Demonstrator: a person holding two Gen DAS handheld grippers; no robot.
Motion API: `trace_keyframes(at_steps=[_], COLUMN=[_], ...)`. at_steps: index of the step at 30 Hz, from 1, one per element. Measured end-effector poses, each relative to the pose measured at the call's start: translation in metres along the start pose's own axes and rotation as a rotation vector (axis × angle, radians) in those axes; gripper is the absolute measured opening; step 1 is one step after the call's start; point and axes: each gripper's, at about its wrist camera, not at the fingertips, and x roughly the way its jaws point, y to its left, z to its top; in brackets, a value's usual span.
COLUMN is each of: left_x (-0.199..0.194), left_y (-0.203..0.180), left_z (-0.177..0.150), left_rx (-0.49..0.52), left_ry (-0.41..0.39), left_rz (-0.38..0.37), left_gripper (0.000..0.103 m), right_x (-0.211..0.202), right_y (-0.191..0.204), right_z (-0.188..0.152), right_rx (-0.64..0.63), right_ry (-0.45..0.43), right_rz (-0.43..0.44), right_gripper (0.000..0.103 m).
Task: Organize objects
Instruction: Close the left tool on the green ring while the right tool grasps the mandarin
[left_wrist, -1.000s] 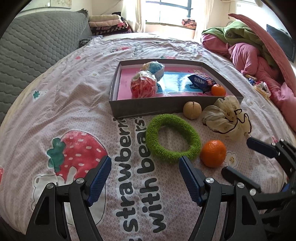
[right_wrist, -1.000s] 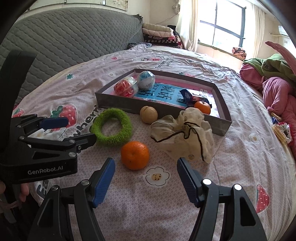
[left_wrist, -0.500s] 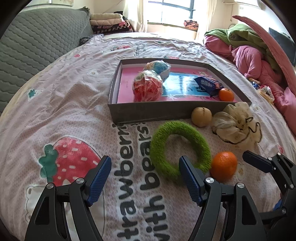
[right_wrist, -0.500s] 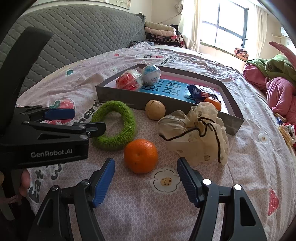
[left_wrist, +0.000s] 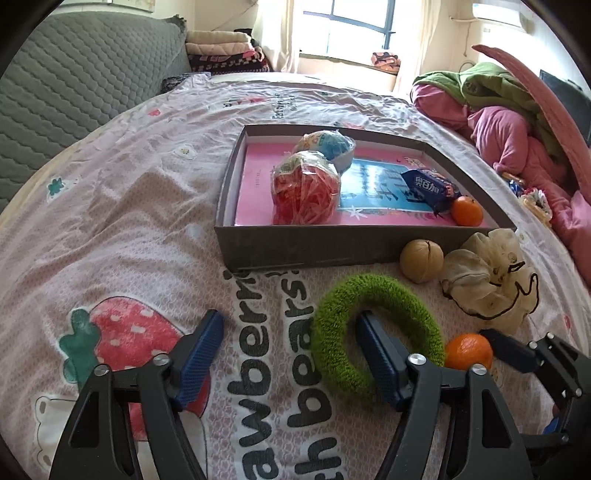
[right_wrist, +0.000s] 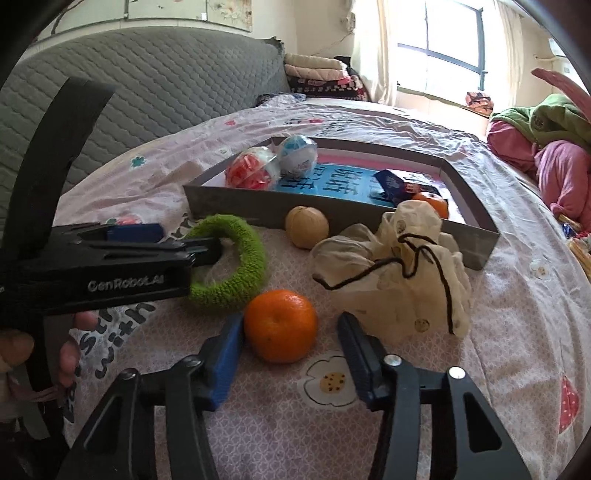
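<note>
A green fuzzy ring (left_wrist: 373, 332) (right_wrist: 236, 264) lies on the bedsheet before a grey box (left_wrist: 314, 245) (right_wrist: 236, 206). My left gripper (left_wrist: 291, 352) (right_wrist: 177, 240) is open; its right finger sits inside the ring's hole, the left finger outside the ring's left side. A loose orange (right_wrist: 280, 325) (left_wrist: 468, 350) lies on the sheet between the fingers of my open right gripper (right_wrist: 291, 354) (left_wrist: 517, 354). The box holds two wrapped balls (left_wrist: 306, 188), a blue snack packet (left_wrist: 428, 186) and a small orange (left_wrist: 467, 210).
A tan round fruit (left_wrist: 421, 260) (right_wrist: 306, 227) and a crumpled cream drawstring bag (left_wrist: 491, 280) (right_wrist: 402, 269) lie against the box front. Pink and green bedding (left_wrist: 517, 122) is piled at the right. A grey headboard (right_wrist: 147, 96) stands at the left.
Both grippers moved forward. The left one's right finger has entered the ring's hole. The right gripper now has the loose orange between its fingers.
</note>
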Motion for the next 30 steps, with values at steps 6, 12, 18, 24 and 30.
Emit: trace_keyframes(at_steps=[6,12,18,24,30], left_x=[0.002,0.001,-0.005,-0.018,-0.035], left_y=[-0.002,-0.004,-0.005,-0.006,-0.010], left_z=[0.001,-0.001,-0.003,-0.006,-0.006], left_rx=[0.002,0.004,0.006,0.007,0.022], left_ry=[0.011,0.018,0.019,0.011,-0.013], left_rz=[-0.057,-0.087,-0.081,-0.079,-0.079], left_gripper=[0.045,0.019,0.015,0.014,0.014], right_x=[0.004,0.004,-0.001,-0.013,-0.032], right_y=[0.009,0.007,0.006,0.001,0.001], right_z=[-0.002,-0.001,0.000,0.004,0.011], right_rx=[-0.052,-0.044,-0.027,-0.006,-0.005], right_ry=[0.004,0.007,0.006,-0.018,-0.060], right_rz=[-0.013,-0.005,-0.011,-0.019,-0.022], right_gripper=[0.040,0.040,0.039,0.039,0.039])
